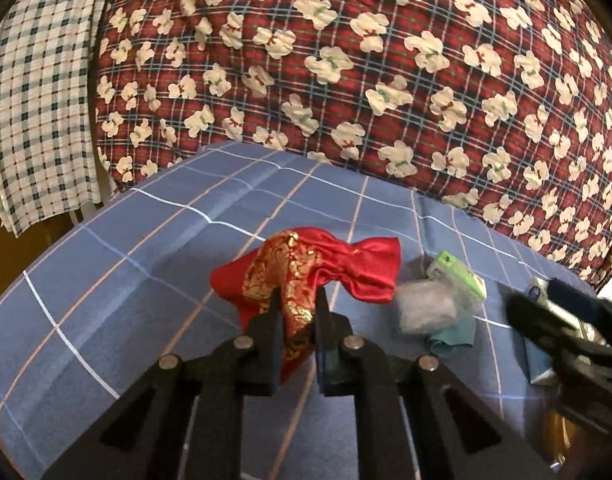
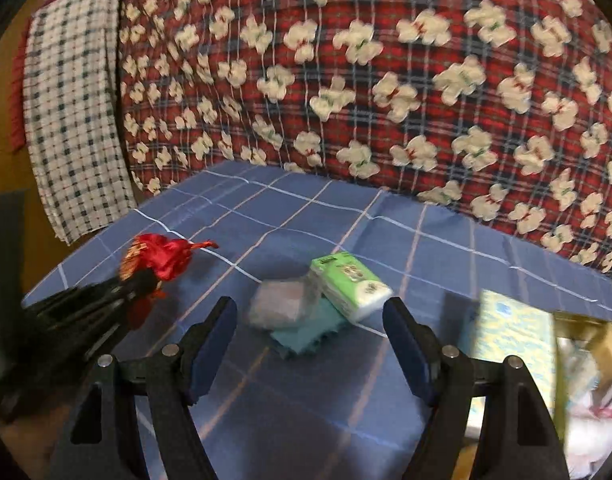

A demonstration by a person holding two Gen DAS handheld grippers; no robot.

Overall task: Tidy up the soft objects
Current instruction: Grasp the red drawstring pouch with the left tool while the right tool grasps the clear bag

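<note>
My left gripper (image 1: 299,296) is shut on a red satin pouch with gold embroidery (image 1: 326,270) and holds it just above the blue checked bedsheet (image 1: 126,280). In the right wrist view the same pouch (image 2: 162,258) hangs from the left gripper (image 2: 142,280) at the left. My right gripper (image 2: 308,308) is open and empty, just short of a small pile: a green-and-white tissue pack (image 2: 348,282), a clear plastic bag (image 2: 284,300) and a teal cloth (image 2: 306,334). The pile also shows in the left wrist view (image 1: 438,304), right of the pouch.
A big red plaid quilt with white bears (image 2: 386,80) rises behind the sheet. A white-and-blue checked cloth (image 2: 74,120) hangs at the left. A yellow-and-blue patterned box (image 2: 510,352) and a gold-edged container (image 2: 586,332) stand at the right edge of the bed.
</note>
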